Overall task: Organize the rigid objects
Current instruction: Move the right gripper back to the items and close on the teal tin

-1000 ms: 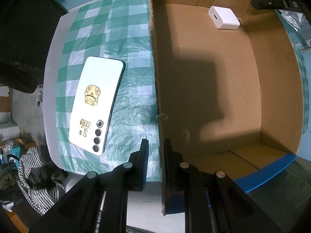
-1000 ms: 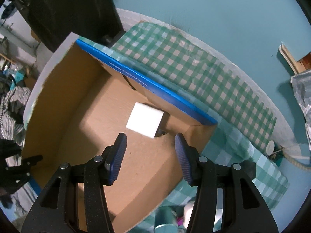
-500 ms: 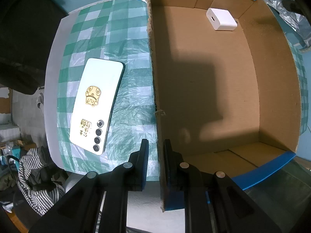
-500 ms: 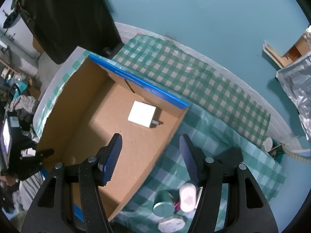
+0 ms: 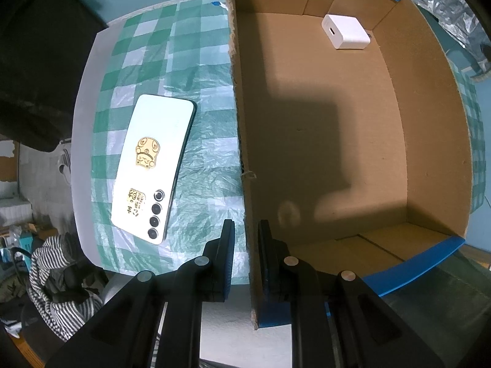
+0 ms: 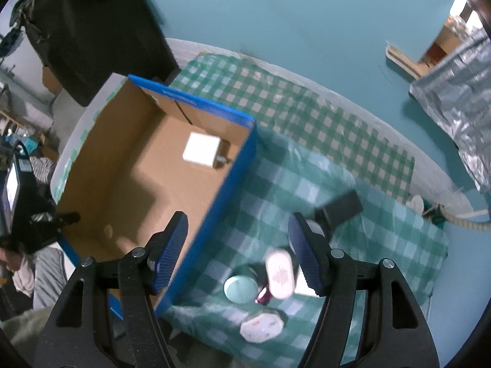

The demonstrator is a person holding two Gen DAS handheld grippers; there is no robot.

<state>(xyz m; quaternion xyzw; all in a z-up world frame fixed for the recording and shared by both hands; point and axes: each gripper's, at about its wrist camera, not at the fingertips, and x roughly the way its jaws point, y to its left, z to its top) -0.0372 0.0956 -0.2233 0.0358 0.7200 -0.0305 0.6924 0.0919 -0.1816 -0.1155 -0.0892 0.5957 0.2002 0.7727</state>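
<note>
Left gripper (image 5: 246,247): clamped on the box (image 5: 242,141) wall, steadying it.
Right gripper (image 6: 237,245): empty, jaws just opening wider, above the small items (image 6: 277,271) on the cloth (image 6: 307,141).
Charger (image 5: 345,31): inside the box's far corner.
Phone (image 5: 153,162): on the cloth, beside the box.
Risk: crowded items may topple if a jaw nudges one.

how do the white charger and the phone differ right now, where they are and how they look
The white charger lies inside the cardboard box, near a far corner; the phone lies outside it on the checked cloth. The charger is a small, plain blocky cube with a port on one face; the phone is a long flat slab, back up, with gold stickers and a row of camera lenses. Both are white, and neither is gripped.
</note>
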